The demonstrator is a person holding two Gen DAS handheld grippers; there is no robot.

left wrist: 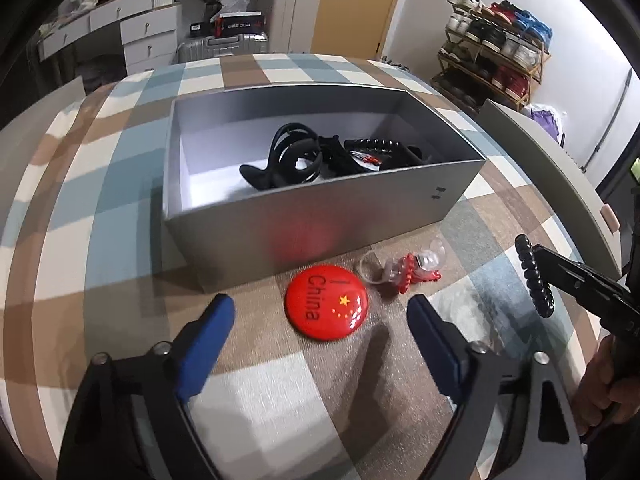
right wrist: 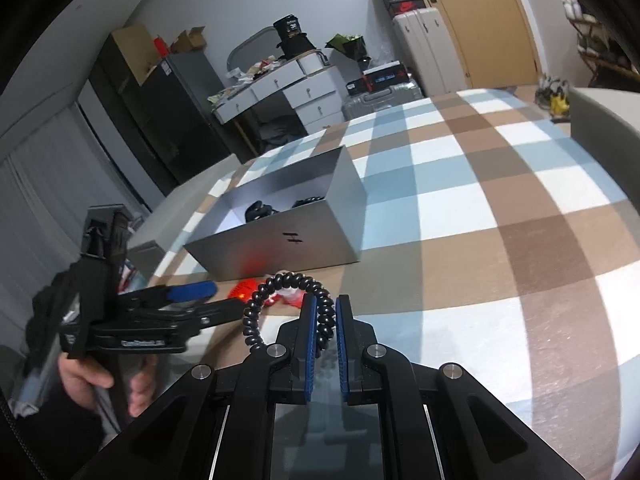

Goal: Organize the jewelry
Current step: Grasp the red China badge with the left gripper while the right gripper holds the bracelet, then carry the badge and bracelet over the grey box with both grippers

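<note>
A silver open box (left wrist: 304,224) stands on the checked tablecloth and holds several black hair clips (left wrist: 296,156). In front of it lie a round red "China" badge (left wrist: 326,306) and a red and clear hair clip (left wrist: 404,274). My left gripper (left wrist: 320,320) is open, low over the table, its fingers either side of the badge. My right gripper (right wrist: 323,320) is shut on a black spiral hair tie (right wrist: 280,300) and holds it above the table to the right of the box; the hair tie also shows in the left wrist view (left wrist: 534,280).
The box also shows in the right wrist view (right wrist: 280,244), with the left gripper (right wrist: 192,300) in front of it. A clear plastic wrapper (left wrist: 468,308) lies on the cloth. Drawers, suitcases and a shoe rack (left wrist: 496,48) stand beyond the table.
</note>
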